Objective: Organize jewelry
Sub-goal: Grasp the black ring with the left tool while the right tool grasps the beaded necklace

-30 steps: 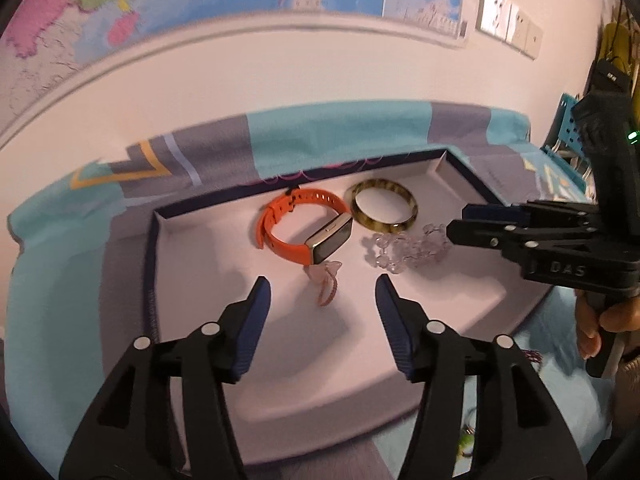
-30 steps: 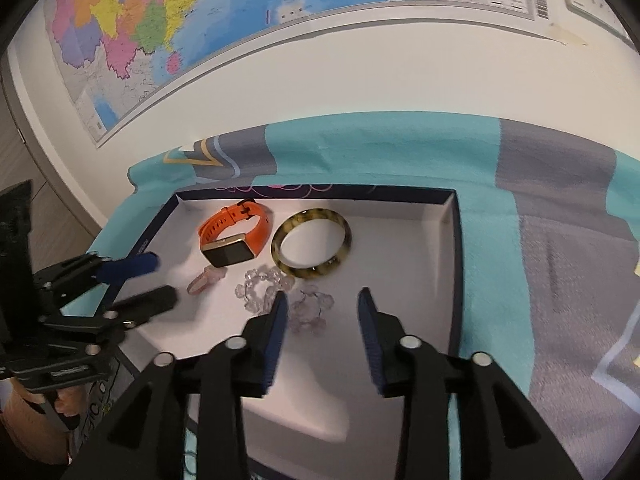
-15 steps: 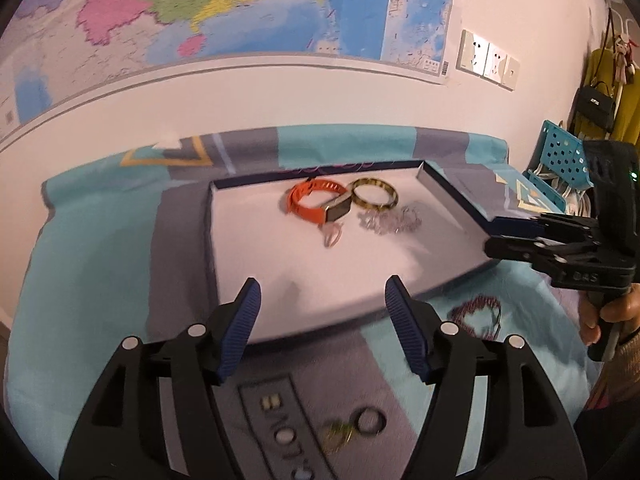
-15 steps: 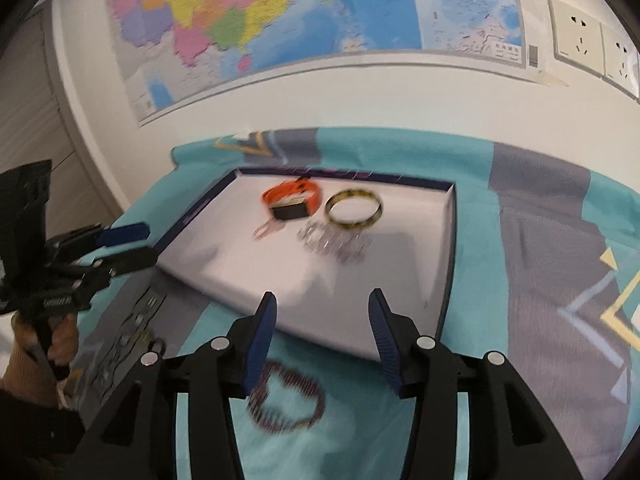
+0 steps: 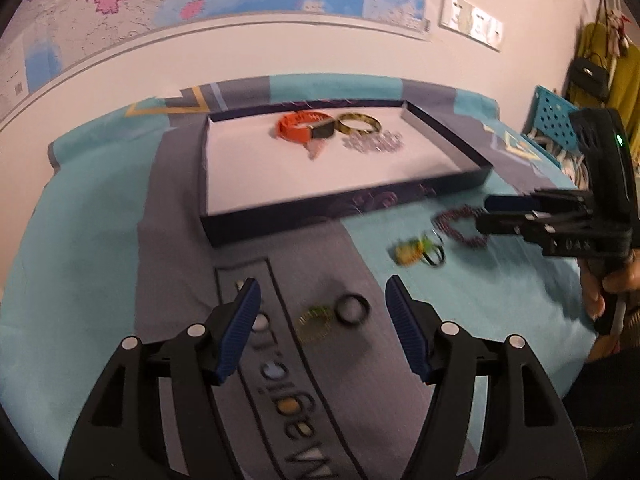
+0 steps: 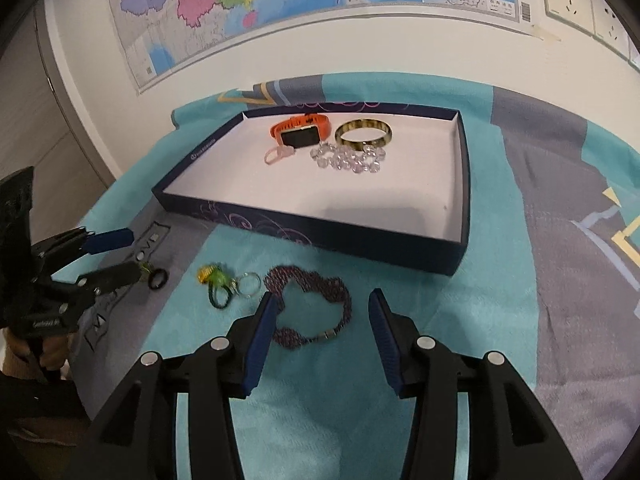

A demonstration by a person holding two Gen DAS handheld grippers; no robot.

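Left wrist view is motion-blurred: left gripper [image 5: 322, 312] spread wide, empty, over a black ring [image 5: 352, 309] and hard-to-read greenish ring [image 5: 315, 323]. Right gripper [image 6: 320, 320] released, above purple bracelet [image 6: 310, 308] on cloth, outside the tray [image 6: 312, 232] holding orange watch [image 6: 300, 130], bangle [image 6: 363, 133].

left tongs [image 5: 322, 304]: spread wide | right tongs [image 6: 322, 312]: spread wide
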